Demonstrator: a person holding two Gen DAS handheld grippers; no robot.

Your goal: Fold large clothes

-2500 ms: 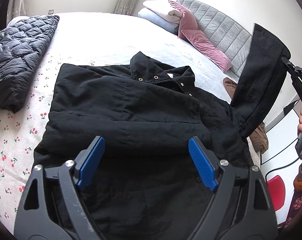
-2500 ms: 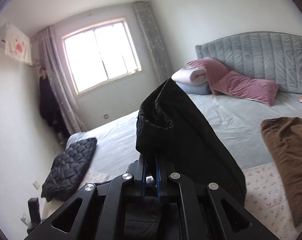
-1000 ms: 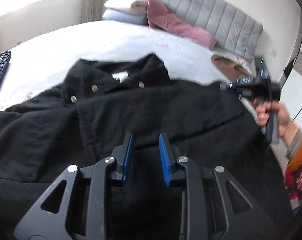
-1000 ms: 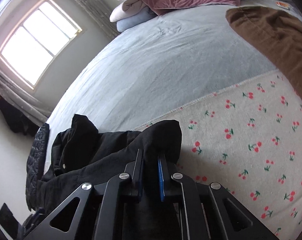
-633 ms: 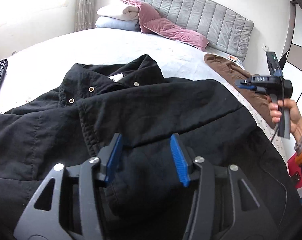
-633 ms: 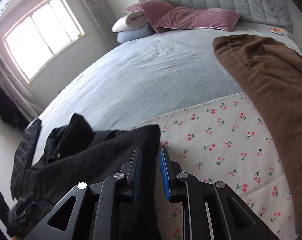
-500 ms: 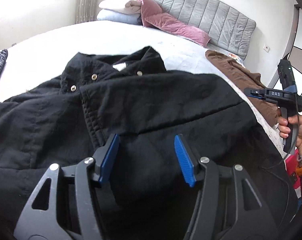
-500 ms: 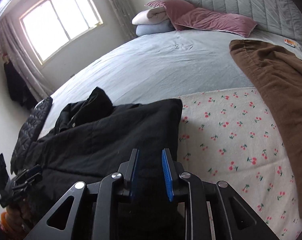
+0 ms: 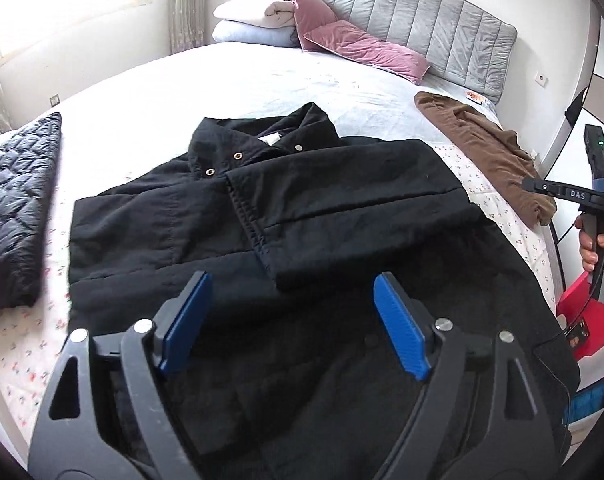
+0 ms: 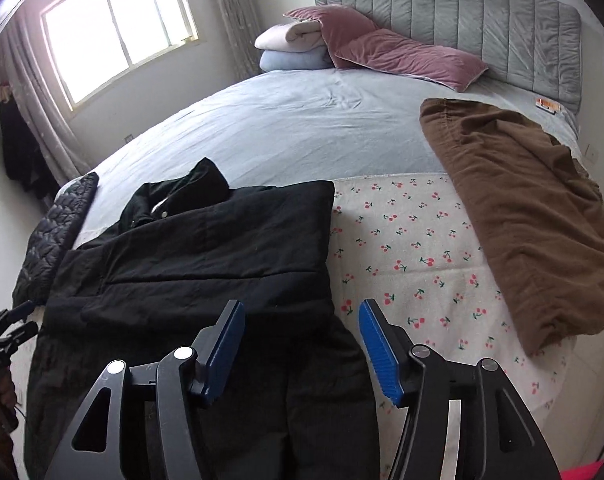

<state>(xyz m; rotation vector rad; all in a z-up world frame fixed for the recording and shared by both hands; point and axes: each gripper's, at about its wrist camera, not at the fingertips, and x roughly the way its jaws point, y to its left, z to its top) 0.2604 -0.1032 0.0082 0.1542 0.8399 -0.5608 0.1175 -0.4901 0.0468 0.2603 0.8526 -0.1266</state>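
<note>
While the black jacket (image 9: 294, 216) lies spread on the bed (image 10: 302, 120), both grippers hang above its lower part with nothing between their blue pads. The left gripper (image 9: 292, 320) has its jaws opening and already wide apart, and only the dark cloth lying below shows in the gap. The right gripper (image 10: 302, 340) has its jaws opening too, a little less wide, over the jacket's right edge where it meets the cherry-print sheet (image 10: 414, 240); its pads touch no cloth.

The jacket lies with its collar (image 9: 262, 140) toward the grey headboard (image 9: 414, 12). One sleeve (image 9: 342, 208) is folded across the chest, its cuff lying near the middle of the front. In the left wrist view the right gripper shows at the right edge, held in a hand (image 9: 594, 240).

A brown garment (image 10: 522, 216) lies to the right of the jacket, apart from it, with bare sheet between them. A quilted dark jacket (image 9: 14, 208) lies to the left, just beside the black one. Pink pillows (image 10: 394, 52) and folded bedding (image 10: 290, 44) rest against the headboard, and a window (image 10: 118, 28) stands bright on the far wall.
</note>
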